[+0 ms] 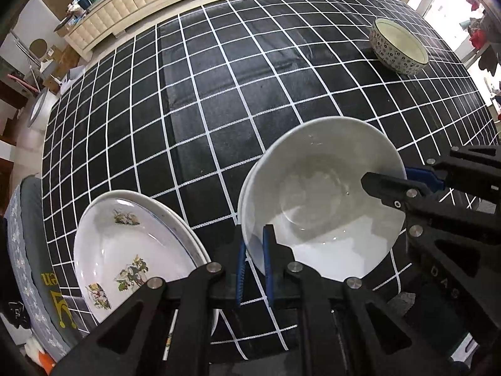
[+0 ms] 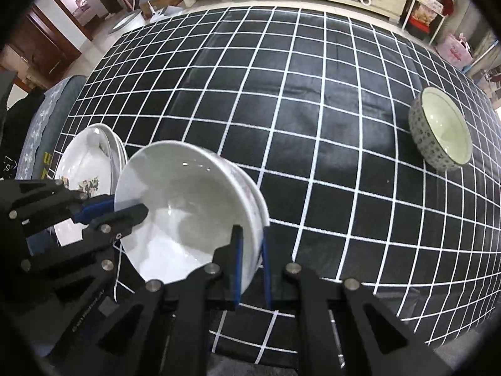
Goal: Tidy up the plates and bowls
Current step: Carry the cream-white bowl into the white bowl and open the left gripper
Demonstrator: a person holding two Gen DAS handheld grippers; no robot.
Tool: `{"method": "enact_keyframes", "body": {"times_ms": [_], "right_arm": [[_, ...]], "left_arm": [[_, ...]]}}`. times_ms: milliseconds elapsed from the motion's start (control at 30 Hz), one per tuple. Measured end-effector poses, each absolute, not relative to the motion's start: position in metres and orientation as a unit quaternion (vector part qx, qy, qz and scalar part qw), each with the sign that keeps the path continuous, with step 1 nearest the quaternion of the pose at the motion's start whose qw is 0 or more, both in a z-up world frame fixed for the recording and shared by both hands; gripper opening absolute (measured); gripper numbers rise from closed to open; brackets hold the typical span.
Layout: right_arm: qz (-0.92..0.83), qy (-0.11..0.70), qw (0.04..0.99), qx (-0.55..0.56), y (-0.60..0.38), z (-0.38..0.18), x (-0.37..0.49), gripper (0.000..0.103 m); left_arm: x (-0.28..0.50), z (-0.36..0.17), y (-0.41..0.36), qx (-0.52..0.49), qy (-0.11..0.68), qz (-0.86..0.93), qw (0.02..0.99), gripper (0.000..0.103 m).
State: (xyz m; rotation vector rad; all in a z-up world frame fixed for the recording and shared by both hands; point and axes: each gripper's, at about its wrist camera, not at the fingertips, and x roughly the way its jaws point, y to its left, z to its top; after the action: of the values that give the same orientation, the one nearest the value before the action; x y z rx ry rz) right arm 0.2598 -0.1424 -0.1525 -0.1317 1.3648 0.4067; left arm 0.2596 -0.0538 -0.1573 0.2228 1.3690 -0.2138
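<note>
A: Bowls first, from the left wrist view. What sits between the fingers?

B: The left gripper [image 1: 255, 266] pinches the near rim of a white bowl [image 1: 319, 200]: one blue-padded finger lies outside the wall, the other inside. A second white rim shows just behind its left edge, so it seems nested in another bowl. The right gripper [image 1: 404, 181] comes in from the right and clamps the opposite rim, one black finger inside and a blue one outside.

A: And the rest of that view?

B: A stack of floral plates [image 1: 125, 250] lies just left of the bowl, on the black tablecloth [image 1: 219, 109] with its white grid. A patterned bowl [image 1: 397, 45] stands well apart at the far right. A cream sideboard [image 1: 134, 3] runs behind the table.

A: Now the right wrist view.

B: The right gripper [image 2: 252, 263] is pressed onto the bowl's near right rim; the white bowl [image 2: 188, 206] is tilted, its opening facing the camera, and a faint reddish pattern shows on the outer wall. The left gripper [image 2: 116, 210] bites the left rim. I cannot tell whether the bowl touches the cloth.

A: Neighbours?

B: The floral plates [image 2: 84, 169] lie just behind and left of the bowl, the patterned bowl [image 2: 441, 128] far right on the tablecloth [image 2: 313, 125].
</note>
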Motion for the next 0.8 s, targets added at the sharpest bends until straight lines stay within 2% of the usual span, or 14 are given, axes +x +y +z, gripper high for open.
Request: {"method": "enact_keyframes", "body": {"times_ms": [333, 433, 633, 700, 733, 800], "right_arm": [[0.171, 0.62, 0.763, -0.068, -0.145, -0.151, 0.261, 0.015], [0.165, 0.617, 0.767, -0.062, -0.15, -0.146, 0.262, 0.015], [0.16, 0.606, 0.777, -0.055, -0.158, -0.135, 0.258, 0.015], [0.159, 0.6, 0.783, -0.053, -0.16, -0.129, 0.256, 0.016], [0.16, 0.596, 0.785, -0.05, -0.161, -0.127, 0.255, 0.018], [0.16, 0.593, 0.788, -0.049, -0.16, -0.124, 0.254, 0.02]], "left_arm": [[0.259, -0.152, -0.046, 0.084, 0.623, -0.105, 0.771, 0.011], [0.257, -0.143, -0.045, 0.086, 0.617, -0.094, 0.777, 0.021], [0.254, -0.128, -0.041, 0.085, 0.603, -0.088, 0.788, 0.022], [0.252, -0.122, -0.041, 0.092, 0.594, -0.087, 0.795, 0.026], [0.251, -0.12, -0.041, 0.096, 0.589, -0.086, 0.798, 0.033], [0.249, -0.114, -0.044, 0.104, 0.577, -0.085, 0.806, 0.035]]}}
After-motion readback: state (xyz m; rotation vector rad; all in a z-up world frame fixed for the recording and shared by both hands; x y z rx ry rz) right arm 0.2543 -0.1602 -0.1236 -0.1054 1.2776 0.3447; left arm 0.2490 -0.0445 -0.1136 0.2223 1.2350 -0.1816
